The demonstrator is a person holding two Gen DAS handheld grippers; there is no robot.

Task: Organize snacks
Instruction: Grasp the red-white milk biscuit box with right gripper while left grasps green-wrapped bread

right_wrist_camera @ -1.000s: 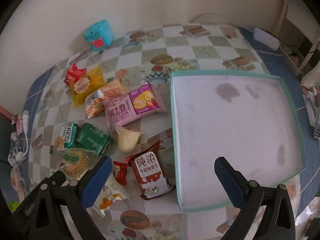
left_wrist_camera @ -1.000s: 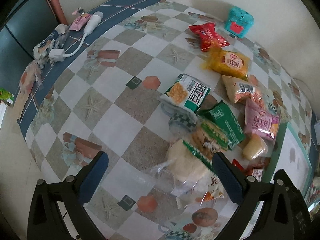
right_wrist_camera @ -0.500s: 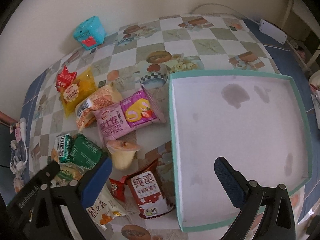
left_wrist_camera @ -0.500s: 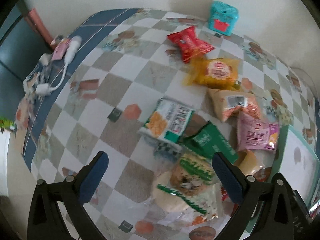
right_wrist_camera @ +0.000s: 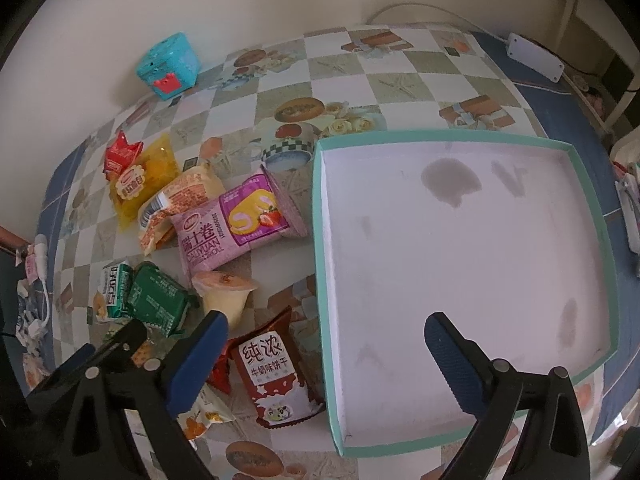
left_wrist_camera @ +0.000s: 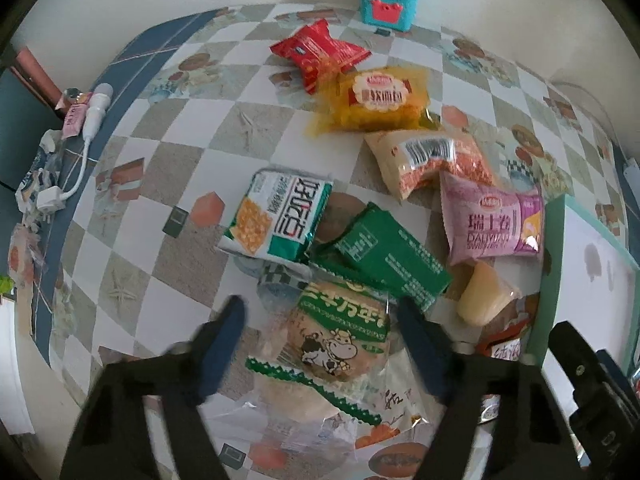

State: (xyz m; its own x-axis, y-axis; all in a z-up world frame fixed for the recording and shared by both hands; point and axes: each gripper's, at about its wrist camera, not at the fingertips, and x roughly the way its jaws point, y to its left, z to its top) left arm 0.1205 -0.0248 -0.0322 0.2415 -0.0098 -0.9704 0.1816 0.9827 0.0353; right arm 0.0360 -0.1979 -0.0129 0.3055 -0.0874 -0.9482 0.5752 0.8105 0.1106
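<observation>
1. The left gripper is spread wide, one finger on each side of the cow biscuit pack. Judging from this, a good grasp means closing squarely across the round biscuit, not on the loose clear wrapper below it.
2. The right gripper hangs wide and holds nothing, over the tray's near left corner.
3. Just left of the tray lie the brown milk biscuit pack and the jelly cup.
4. Farther off, the pink roll pack awaits sorting.
</observation>
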